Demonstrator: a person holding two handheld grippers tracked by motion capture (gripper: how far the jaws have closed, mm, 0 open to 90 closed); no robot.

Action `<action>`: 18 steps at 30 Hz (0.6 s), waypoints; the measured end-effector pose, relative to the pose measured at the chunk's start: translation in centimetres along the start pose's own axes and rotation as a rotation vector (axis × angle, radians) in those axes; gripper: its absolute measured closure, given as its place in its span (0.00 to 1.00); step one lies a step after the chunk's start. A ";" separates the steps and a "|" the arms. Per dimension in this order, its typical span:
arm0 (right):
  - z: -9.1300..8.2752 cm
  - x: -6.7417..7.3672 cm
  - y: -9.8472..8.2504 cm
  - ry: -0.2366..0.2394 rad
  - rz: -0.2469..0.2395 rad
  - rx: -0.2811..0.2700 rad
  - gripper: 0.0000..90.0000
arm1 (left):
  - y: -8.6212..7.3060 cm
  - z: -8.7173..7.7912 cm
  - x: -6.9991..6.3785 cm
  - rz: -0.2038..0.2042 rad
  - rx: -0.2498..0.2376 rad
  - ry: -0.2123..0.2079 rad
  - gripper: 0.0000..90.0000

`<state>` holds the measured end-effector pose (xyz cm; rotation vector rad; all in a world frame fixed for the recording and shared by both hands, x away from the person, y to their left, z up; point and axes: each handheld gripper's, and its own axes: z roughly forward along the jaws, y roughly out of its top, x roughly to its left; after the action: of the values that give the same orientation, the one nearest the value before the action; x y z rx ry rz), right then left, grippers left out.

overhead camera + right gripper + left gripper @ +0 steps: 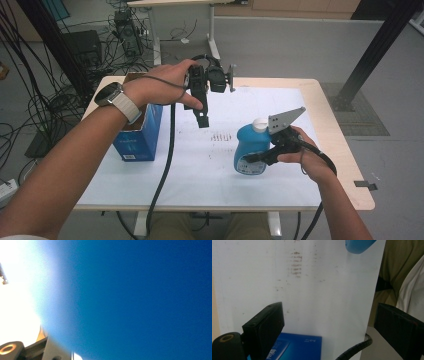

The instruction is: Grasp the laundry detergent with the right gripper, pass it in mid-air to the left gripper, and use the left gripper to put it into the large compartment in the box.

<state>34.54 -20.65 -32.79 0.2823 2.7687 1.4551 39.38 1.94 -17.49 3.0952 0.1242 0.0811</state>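
High view: my right hand-held gripper (257, 157) is clamped on the blue bottle (250, 150) standing on the worktop (200, 165). Left hand-held gripper (201, 112) hangs wide open, empty, the blue box (140, 135) beside it. Next I'd likely carry the bottle boxward.

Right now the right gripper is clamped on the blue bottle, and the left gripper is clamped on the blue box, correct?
Not quite. The right gripper is clamped on the blue bottle, but the left gripper holds nothing: the left gripper view shows its jaws apart above the blue box.
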 end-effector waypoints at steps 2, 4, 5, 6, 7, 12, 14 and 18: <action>0.1 0.1 0.2 0.004 -0.005 0.000 0.49 | 0.0 -0.1 -0.2 0.001 0.006 -0.010 0.11; 0.2 0.1 0.4 0.008 -0.006 0.001 0.49 | 0.1 -0.3 -0.2 0.011 0.009 -0.019 0.11; 0.3 0.1 0.5 0.011 -0.007 0.002 0.49 | 0.1 -0.4 -0.3 0.008 0.011 -0.020 0.11; 0.4 0.2 0.6 0.013 -0.005 0.002 0.49 | 0.1 -0.5 -0.3 0.011 0.020 -0.019 0.10; 0.6 0.2 0.6 0.018 -0.005 0.002 0.49 | 0.1 -0.6 -0.4 0.017 0.026 -0.019 0.10; 1.1 0.3 1.0 0.027 -0.004 0.004 0.49 | 0.2 -0.9 -0.6 0.027 0.031 -0.023 0.10; 1.3 0.3 1.1 0.031 -0.007 0.009 0.49 | 0.3 -0.9 -0.7 0.033 0.033 -0.025 0.10; 1.7 0.4 1.4 0.043 -0.011 0.005 0.49 | 0.6 -1.1 -0.9 0.049 0.030 -0.031 0.09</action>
<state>34.53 -18.44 -32.59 0.2375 2.8036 1.4691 38.52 1.32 -16.42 3.1283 0.0483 0.0334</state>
